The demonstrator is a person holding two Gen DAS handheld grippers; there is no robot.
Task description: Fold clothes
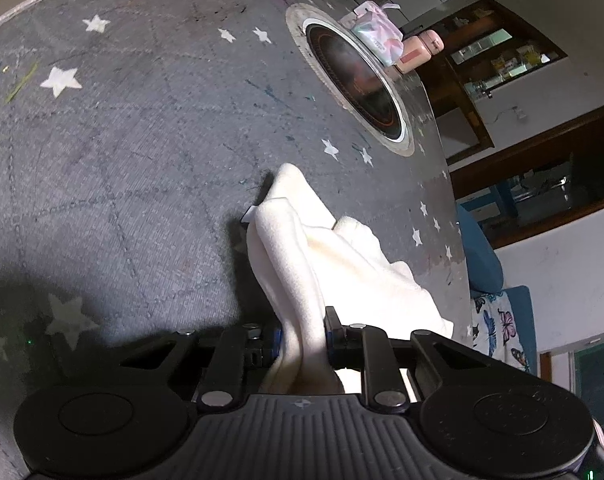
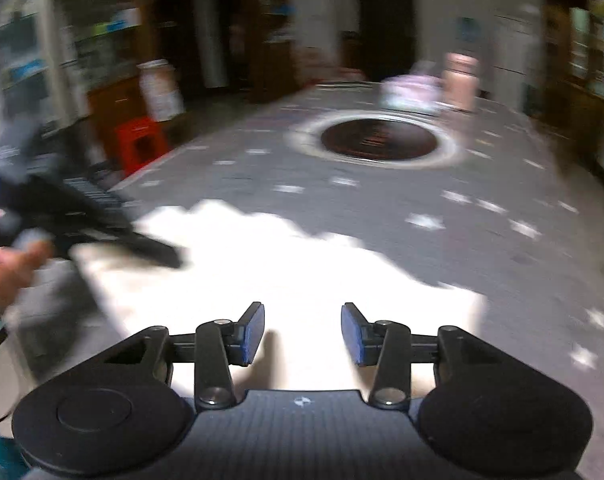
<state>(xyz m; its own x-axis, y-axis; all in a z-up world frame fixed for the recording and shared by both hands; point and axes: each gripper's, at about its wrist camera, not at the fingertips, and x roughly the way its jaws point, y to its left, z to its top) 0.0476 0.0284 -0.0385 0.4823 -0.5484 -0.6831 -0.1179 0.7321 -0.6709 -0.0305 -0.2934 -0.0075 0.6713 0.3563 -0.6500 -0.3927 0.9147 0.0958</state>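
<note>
A cream-white garment (image 1: 322, 256) lies bunched on the grey star-patterned tablecloth (image 1: 122, 140). My left gripper (image 1: 302, 336) is shut on a thick fold of the garment, which runs up between the blue pads and away across the table. In the blurred right wrist view the same garment (image 2: 286, 264) spreads wide under my right gripper (image 2: 302, 332), which is open and empty just above the cloth. The left gripper (image 2: 158, 250) shows there too, at the left, held by a hand, its tip on the garment's left edge.
A round dark hotplate (image 1: 354, 76) is set into the table beyond the garment; it also shows in the right wrist view (image 2: 378, 140). A tissue pack (image 1: 378, 36) and a pink container (image 1: 418, 50) stand behind it. A red stool (image 2: 142, 140) and shelves lie past the table edge.
</note>
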